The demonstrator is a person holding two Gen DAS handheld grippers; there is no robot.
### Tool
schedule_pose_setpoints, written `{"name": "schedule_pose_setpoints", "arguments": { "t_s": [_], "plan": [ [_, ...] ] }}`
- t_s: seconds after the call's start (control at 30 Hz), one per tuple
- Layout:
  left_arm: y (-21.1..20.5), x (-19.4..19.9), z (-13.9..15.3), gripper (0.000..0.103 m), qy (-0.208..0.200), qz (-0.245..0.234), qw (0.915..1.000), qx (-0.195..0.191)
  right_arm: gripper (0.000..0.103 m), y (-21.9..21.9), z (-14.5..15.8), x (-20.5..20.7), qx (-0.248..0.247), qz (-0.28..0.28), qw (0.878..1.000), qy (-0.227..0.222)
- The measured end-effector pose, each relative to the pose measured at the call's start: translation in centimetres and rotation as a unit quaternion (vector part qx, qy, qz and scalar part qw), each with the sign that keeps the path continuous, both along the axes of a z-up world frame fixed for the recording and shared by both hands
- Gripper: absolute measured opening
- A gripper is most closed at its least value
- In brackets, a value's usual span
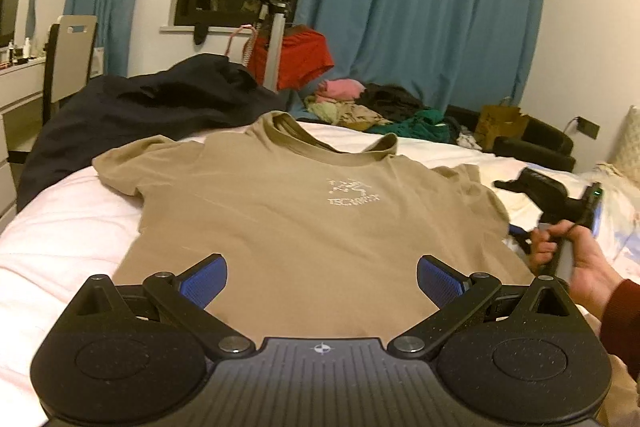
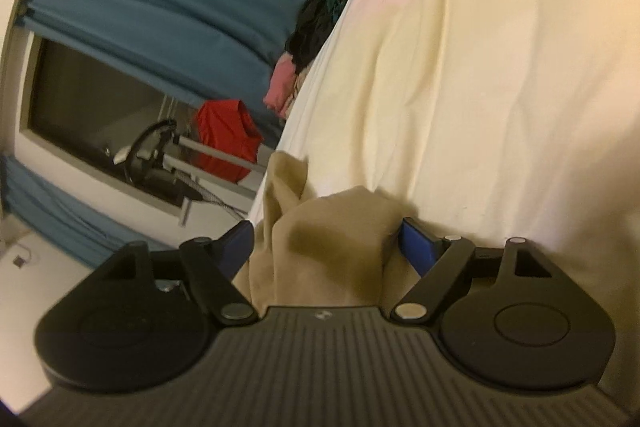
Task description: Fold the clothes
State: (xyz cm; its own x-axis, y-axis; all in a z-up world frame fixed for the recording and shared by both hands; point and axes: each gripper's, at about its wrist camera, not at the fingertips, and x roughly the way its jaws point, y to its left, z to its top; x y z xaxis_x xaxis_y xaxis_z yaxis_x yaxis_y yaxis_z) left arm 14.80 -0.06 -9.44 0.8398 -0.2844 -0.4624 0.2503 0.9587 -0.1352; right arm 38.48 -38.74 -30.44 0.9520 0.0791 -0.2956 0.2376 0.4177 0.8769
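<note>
Left wrist view: a tan T-shirt (image 1: pixel 304 211) is lying chest-up, w/ a white logo showing, on the white bed (image 1: pixel 60 227). The left gripper (image 1: pixel 322 281) is hovering over the shirt's bottom hem, its blue-padded fingers (image 1: pixel 206 281) standing spread wide w/ nothing pinched between them. At the frame's right edge, a hand (image 1: pixel 576 259) in a dark red sleeve is gripping the right gripper (image 1: pixel 520 229) beside the shirt's side edge; its fingertips are blurred here. A dark garment (image 1: pixel 152 107) is lying on the bed's far left, and a pile of mixed clothes (image 1: pixel 372 107) is sitting beyond the bed in front of blue curtains (image 1: pixel 420 7).

Right wrist view: the camera is rolled sideways, w/ the bed sheet filling the right side. A bunched fold of the T-shirt (image 2: pixel 332 255) is sitting between the right gripper's (image 2: pixel 328 243) fingers (image 2: pixel 416 243), which are standing partly apart on either side of the cloth; whether the pads are pressing it cannot be told. A red garment (image 2: pixel 224 143) is hanging by the window (image 2: pixel 100 95).
</note>
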Motion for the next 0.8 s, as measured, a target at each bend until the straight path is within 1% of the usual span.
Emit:
{"name": "schedule_pose_setpoints", "arguments": {
  "t_s": [0.03, 0.07, 0.1, 0.13, 0.17, 0.27, 0.37, 0.43, 0.47, 0.53, 0.6, 0.63, 0.67, 0.73, 0.77, 0.8],
  "plan": [
    [0.0, 0.0, 0.0, 0.102, -0.002, -0.002, 1.0, 0.0, 0.053, 0.0, 0.1, 0.2, -0.006, 0.0, 1.0, 0.005],
    [0.0, 0.0, -0.1, 0.102, -0.003, 0.0, 1.0, 0.002, 0.029, -0.1, 0.0, 0.2, -0.001, -0.004, 1.0, 0.007],
    [0.0, 0.1, -0.1, 0.102, -0.003, 0.002, 1.0, 0.004, 0.013, -0.2, -0.2, 0.1, 0.006, -0.008, 1.0, 0.008],
    [0.1, 0.2, -0.1, 0.102, -0.002, 0.005, 1.0, 0.001, 0.012, -0.1, -0.3, 0.0, 0.012, -0.015, 1.0, 0.012],
    [0.2, 0.2, -0.1, 0.102, 0.0, 0.007, 1.0, -0.002, 0.009, 0.2, -0.1, -0.2, 0.004, -0.022, 1.0, 0.011],
    [0.5, 0.1, 0.1, 0.102, -0.006, 0.011, 0.9999, -0.007, 0.009, 1.1, 1.5, -1.5, -0.036, -0.045, 0.998, 0.001],
    [0.6, -0.2, 0.4, 0.102, -0.016, 0.015, 0.9997, -0.005, 0.009, 1.5, 3.3, -3.6, -0.059, -0.072, 0.996, -0.009],
    [0.7, -0.4, 0.7, 0.102, -0.021, 0.016, 0.9996, -0.004, 0.009, 1.3, 4.2, -5.4, -0.08, -0.091, 0.993, -0.008],
    [0.8, -0.5, 0.7, 0.102, -0.023, 0.016, 0.9996, -0.004, 0.008, 0.9, 4.3, -6.5, -0.082, -0.105, 0.991, -0.006],
    [0.9, -0.7, 0.8, 0.102, -0.025, 0.016, 0.9996, -0.002, 0.008, 0.0, 4.4, -8.5, -0.082, -0.137, 0.987, 0.0],
    [1.0, -0.8, 0.9, 0.102, -0.026, 0.018, 0.9995, 0.0, 0.011, -1.2, 3.7, -10.0, -0.039, -0.148, 0.988, 0.004],
    [1.1, -0.9, 0.9, 0.102, -0.026, 0.019, 0.9995, 0.001, 0.012, -1.7, 3.2, -10.3, -0.008, -0.14, 0.99, -0.002],
    [1.1, -1.0, 0.9, 0.102, -0.027, 0.021, 0.9994, 0.001, 0.015, -2.1, 2.7, -10.3, 0.023, -0.124, 0.992, -0.009],
    [1.2, -1.2, 1.1, 0.102, -0.025, 0.024, 0.9994, -0.001, 0.052, -2.4, 2.2, -10.2, 0.064, -0.104, 0.992, -0.005],
    [1.3, -1.3, 1.1, 0.102, -0.024, 0.025, 0.9994, -0.004, 0.091, -2.1, 2.2, -10.2, 0.07, -0.109, 0.992, 0.004],
    [1.4, -1.4, 1.1, 0.102, -0.023, 0.024, 0.9994, -0.007, 0.101, -1.7, 2.2, -10.2, 0.073, -0.117, 0.99, 0.013]
  ]
}}
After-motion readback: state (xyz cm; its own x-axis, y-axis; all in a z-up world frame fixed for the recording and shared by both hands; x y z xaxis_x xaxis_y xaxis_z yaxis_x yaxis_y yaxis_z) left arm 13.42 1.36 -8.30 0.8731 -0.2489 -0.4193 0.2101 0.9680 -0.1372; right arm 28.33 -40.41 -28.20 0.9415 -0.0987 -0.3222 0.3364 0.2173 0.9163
